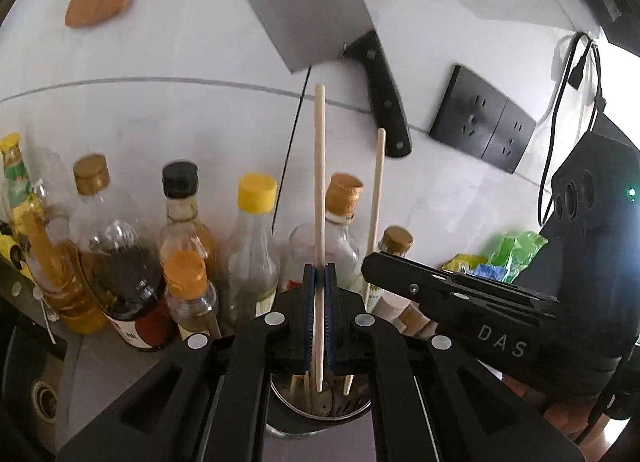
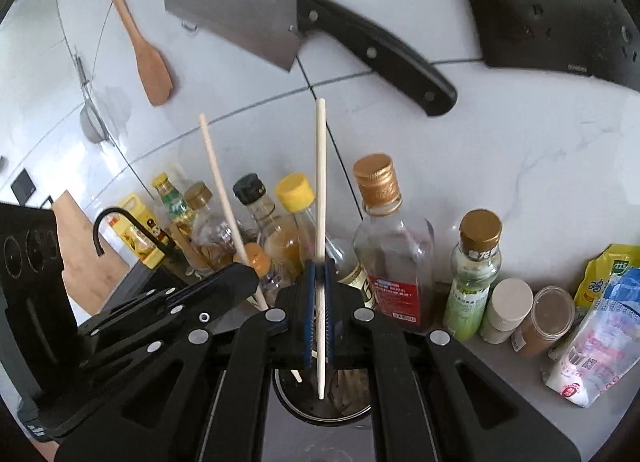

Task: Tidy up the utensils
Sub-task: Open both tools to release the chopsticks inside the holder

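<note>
My left gripper (image 1: pixel 319 282) is shut on a wooden chopstick (image 1: pixel 319 182), held upright with its tip over a steel utensil holder (image 1: pixel 320 414) below the fingers. My right gripper (image 2: pixel 319 282) is shut on a second chopstick (image 2: pixel 320 182), also upright, its tip over the same holder (image 2: pixel 320 410). The right gripper shows in the left wrist view (image 1: pixel 368 262) with its chopstick (image 1: pixel 376 190). The left gripper shows in the right wrist view (image 2: pixel 248 274) with its chopstick (image 2: pixel 224 190). Other chopstick tips lie inside the holder.
Several oil and sauce bottles (image 1: pixel 180 222) stand behind the holder against the tiled wall. A cleaver (image 2: pixel 280 14) and wooden spatula (image 2: pixel 148 58) hang on the wall. Spice jars (image 2: pixel 508 310) and packets (image 2: pixel 600 326) sit at right. Wall sockets (image 1: pixel 484 118) and cables are at right.
</note>
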Action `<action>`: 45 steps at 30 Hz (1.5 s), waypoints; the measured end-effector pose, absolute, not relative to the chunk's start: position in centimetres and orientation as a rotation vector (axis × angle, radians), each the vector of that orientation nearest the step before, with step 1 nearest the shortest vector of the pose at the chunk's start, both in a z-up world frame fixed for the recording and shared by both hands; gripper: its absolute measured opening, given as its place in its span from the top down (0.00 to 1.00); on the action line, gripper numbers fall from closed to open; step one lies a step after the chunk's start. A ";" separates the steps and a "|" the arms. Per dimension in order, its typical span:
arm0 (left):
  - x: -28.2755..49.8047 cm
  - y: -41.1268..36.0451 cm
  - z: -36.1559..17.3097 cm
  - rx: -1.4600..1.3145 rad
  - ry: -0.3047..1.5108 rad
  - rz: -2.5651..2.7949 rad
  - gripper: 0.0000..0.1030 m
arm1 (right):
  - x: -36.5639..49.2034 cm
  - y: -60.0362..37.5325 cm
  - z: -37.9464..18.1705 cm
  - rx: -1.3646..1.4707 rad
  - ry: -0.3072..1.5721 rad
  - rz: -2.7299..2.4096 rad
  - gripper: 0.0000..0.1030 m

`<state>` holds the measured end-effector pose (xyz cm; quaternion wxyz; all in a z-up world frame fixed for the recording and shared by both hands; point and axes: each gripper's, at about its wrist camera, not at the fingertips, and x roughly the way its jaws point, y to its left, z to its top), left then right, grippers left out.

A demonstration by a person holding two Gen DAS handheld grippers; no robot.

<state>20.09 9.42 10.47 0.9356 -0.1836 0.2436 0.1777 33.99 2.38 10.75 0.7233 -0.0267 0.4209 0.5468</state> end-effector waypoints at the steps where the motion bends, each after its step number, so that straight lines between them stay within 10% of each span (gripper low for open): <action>1: 20.3 9.3 10.2 -0.378 0.501 0.363 0.96 | 33.9 2.4 10.6 -0.057 0.931 1.209 0.95; 9: 20.8 9.1 8.6 -0.372 0.561 0.371 0.95 | 34.0 2.3 8.9 -0.063 0.983 1.205 0.92; 12: 20.6 9.2 8.5 -0.377 0.569 0.379 0.95 | 34.1 1.8 8.8 -0.045 0.992 1.199 0.68; 45: 12.6 4.7 10.3 -0.304 0.608 0.392 0.95 | 29.2 -5.3 10.5 -0.031 1.071 1.259 0.68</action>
